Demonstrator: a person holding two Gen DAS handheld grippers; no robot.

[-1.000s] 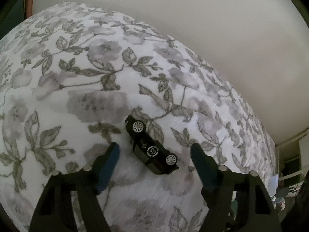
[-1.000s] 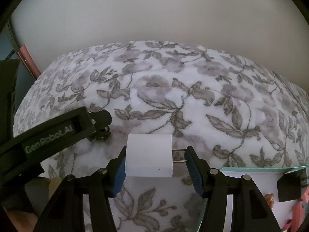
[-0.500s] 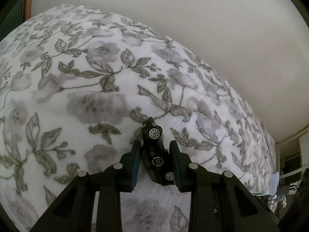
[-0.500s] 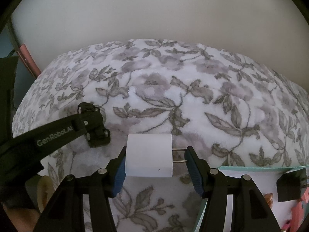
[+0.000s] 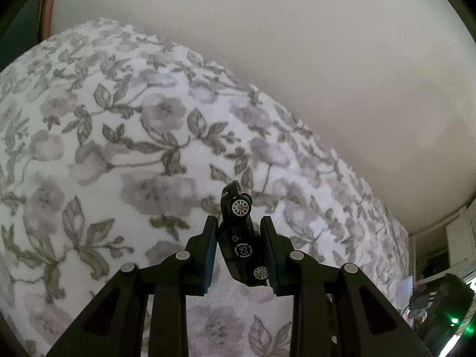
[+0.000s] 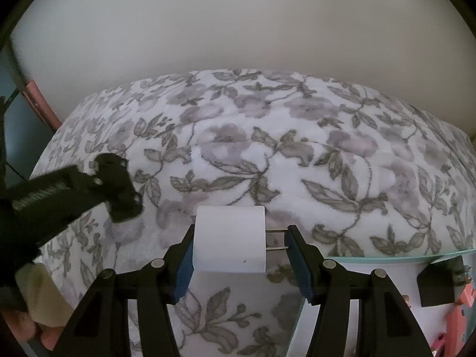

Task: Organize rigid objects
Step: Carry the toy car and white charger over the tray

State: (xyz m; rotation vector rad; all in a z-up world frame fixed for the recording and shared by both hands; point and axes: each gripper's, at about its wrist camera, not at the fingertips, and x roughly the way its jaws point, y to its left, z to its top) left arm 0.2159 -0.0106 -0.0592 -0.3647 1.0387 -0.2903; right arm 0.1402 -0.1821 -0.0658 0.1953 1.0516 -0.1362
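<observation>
Black toy car (image 5: 241,239) clamped above floral blanket (image 5: 119,148).

The floral blanket (image 6: 267,154) lies bare from its middle to its far edge along the pale wall (image 6: 238,29), leaving open passage there. At its left edge the left gripper (image 6: 119,190) with a black toy car (image 5: 241,238) blocks the way. At the near right corner a teal-rimmed tray (image 6: 386,260) with a black block (image 6: 437,285) obstructs.

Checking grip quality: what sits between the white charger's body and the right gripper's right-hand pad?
Only the white charger's two metal prongs span that gap to the right gripper's pad, shown in the right wrist view.
</observation>
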